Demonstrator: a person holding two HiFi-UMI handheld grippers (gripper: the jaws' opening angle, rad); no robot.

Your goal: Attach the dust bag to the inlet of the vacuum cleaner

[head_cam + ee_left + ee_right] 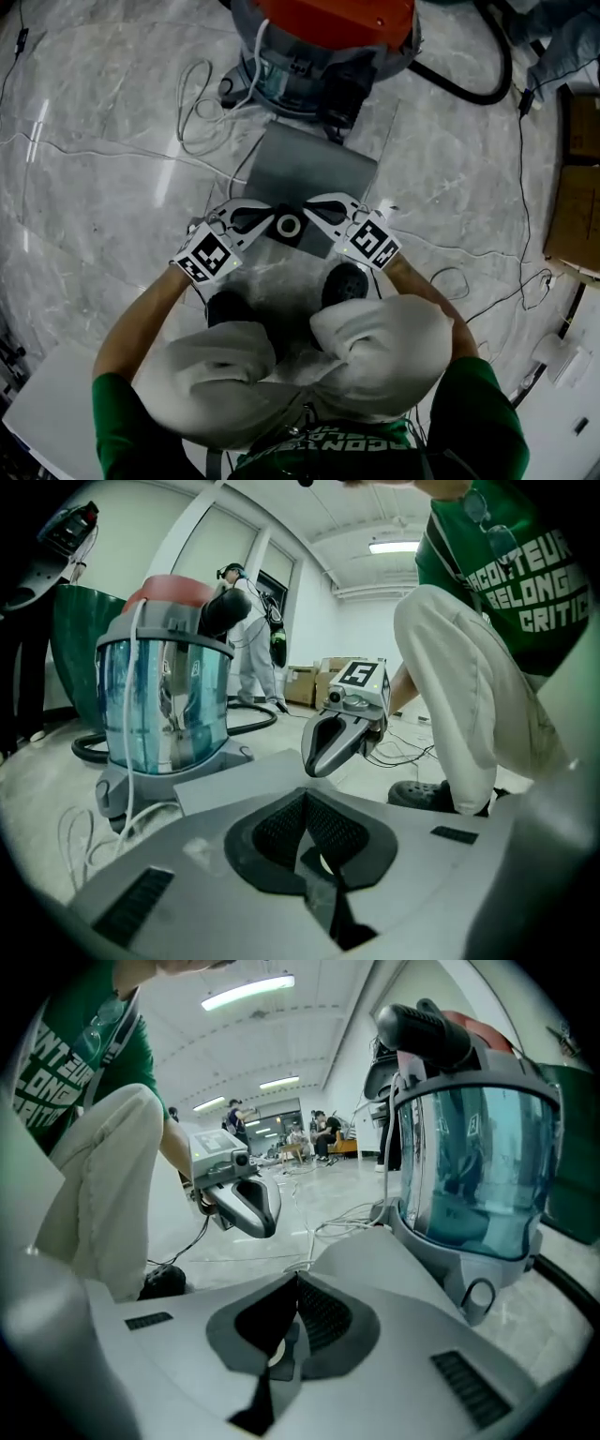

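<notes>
Grey dust bag (309,167); red-topped, blue-tinted vacuum cleaner (323,47)

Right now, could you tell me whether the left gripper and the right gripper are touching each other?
Apart. The head view shows the left gripper and right gripper on opposite sides of the dust bag collar, with its ring between them.

Beneath me a glossy grey marble floor (84,169), loose white cables (202,108) trailing across it, cardboard boxes (574,197) at my right edge, white walls (141,536), ceiling strip lights (248,991), people (323,1133) far down the hall
</notes>
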